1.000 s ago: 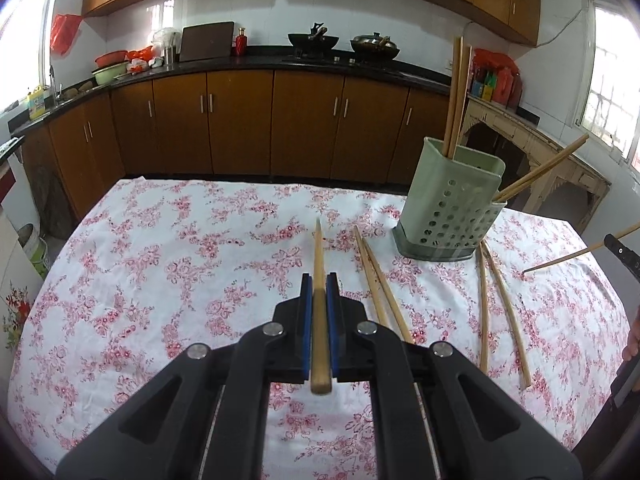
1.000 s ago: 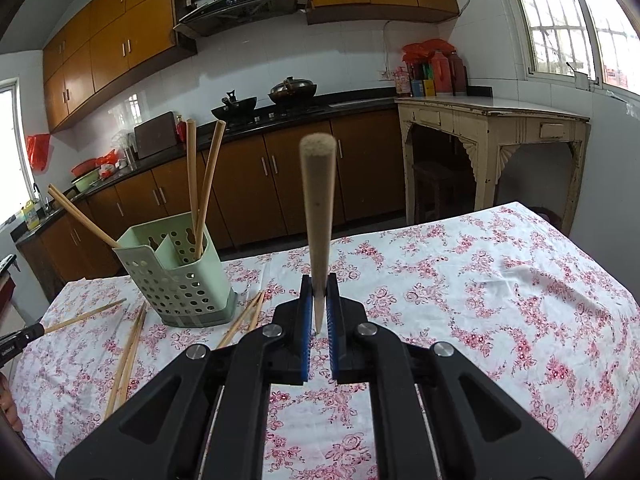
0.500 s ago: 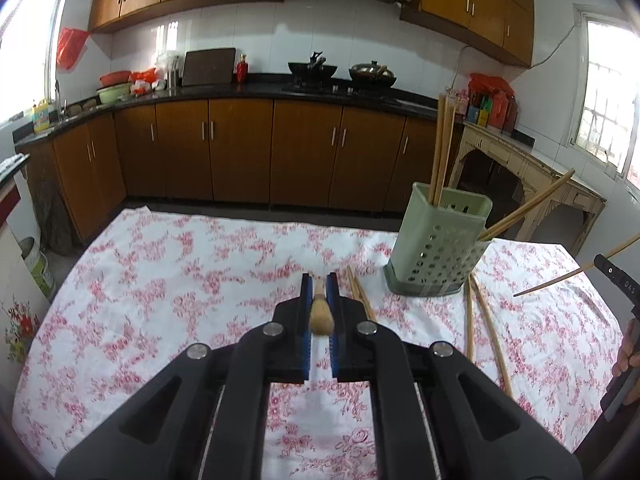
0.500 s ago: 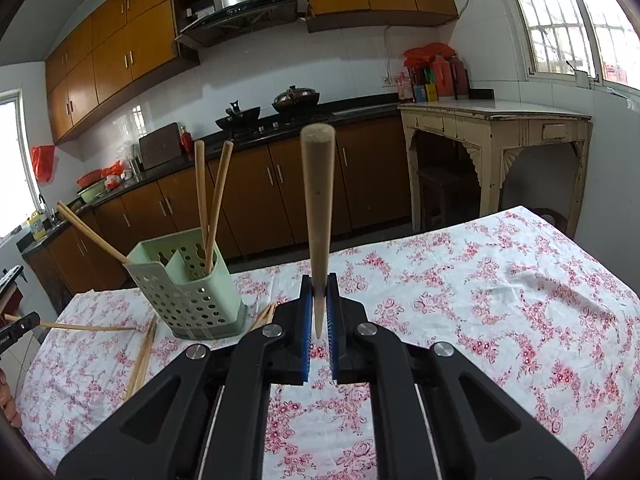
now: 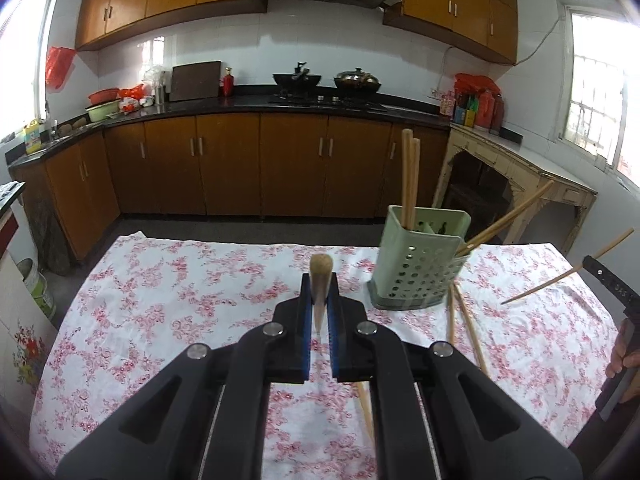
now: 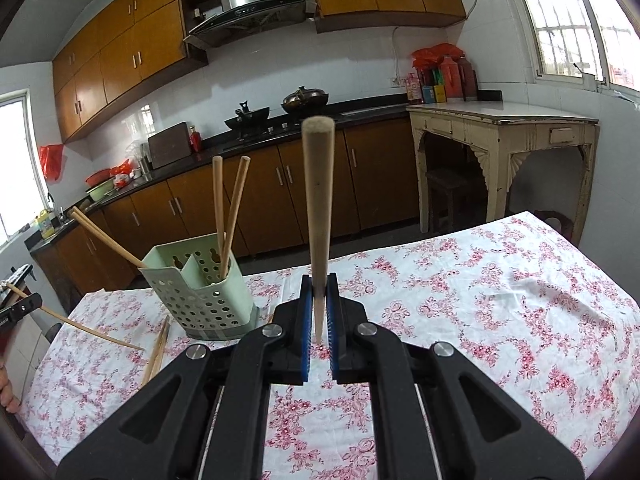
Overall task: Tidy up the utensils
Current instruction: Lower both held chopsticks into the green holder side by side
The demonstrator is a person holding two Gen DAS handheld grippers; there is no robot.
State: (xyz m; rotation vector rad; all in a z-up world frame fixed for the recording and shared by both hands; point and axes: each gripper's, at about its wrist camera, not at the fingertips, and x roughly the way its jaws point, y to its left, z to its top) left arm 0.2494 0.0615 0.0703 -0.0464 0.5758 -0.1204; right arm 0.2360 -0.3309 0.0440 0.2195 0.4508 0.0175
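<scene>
My left gripper (image 5: 319,298) is shut on a wooden chopstick (image 5: 320,276) that points up toward the camera, above the flowered tablecloth. My right gripper (image 6: 319,300) is shut on another chopstick (image 6: 318,200) held upright. The green perforated utensil holder (image 5: 420,260) stands on the table to the right in the left wrist view and to the left in the right wrist view (image 6: 200,296). It holds two upright chopsticks (image 5: 410,178) and one leaning out (image 5: 508,220). Several loose chopsticks (image 5: 466,324) lie on the cloth beside it.
The table (image 5: 180,280) has a pink flowered cloth. Brown kitchen cabinets (image 5: 260,168) and a counter stand behind it. A cream side table (image 6: 500,152) stands at the right. The right gripper with its chopstick (image 5: 568,272) shows at the right edge of the left wrist view.
My left gripper has lifted and tilted its chopstick from flat, pointing away, to pointing up at the camera. The view has risen. The right gripper has kept its chopstick upright and drifted slightly.
</scene>
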